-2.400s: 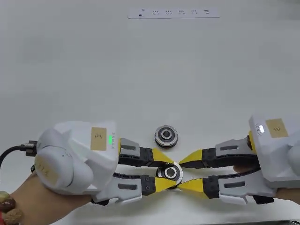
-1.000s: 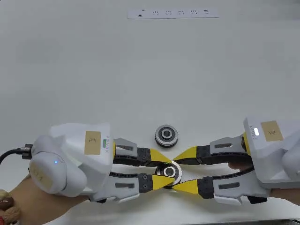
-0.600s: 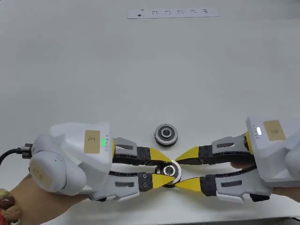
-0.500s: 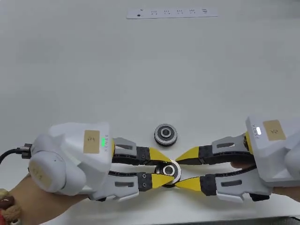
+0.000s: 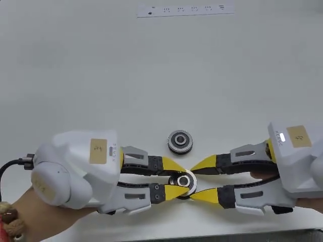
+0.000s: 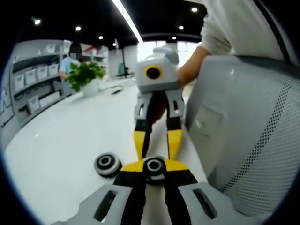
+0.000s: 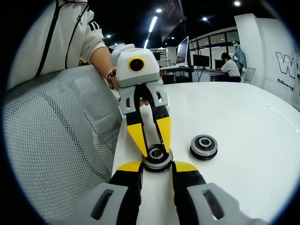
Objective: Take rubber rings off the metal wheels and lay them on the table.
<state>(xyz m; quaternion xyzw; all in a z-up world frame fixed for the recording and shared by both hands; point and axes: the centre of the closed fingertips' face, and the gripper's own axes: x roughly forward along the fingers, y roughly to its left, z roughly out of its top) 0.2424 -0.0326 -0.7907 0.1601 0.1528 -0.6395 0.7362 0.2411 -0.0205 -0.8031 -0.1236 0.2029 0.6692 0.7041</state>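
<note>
Our left gripper (image 5: 177,180) and right gripper (image 5: 194,182) both pinch the one wheel (image 5: 183,180), jaws narrow, from opposite sides at the near edge of the counter (image 5: 101,75). We judge its ring (image 7: 157,168) is still on, and no ring is laid out yet. A second wheel (image 5: 180,141) waits just beyond. A power strip (image 5: 185,9) lies well back, and nothing blocks us.

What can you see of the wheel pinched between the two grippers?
The wheel is a small round metal disc with a shiny hub, a centre hole and a dark outer band. It lies flat, hole up, near the front edge of the white table. The left gripper and right gripper clamp it from opposite sides with their yellow tips. A second wheel sits apart behind it.
</note>
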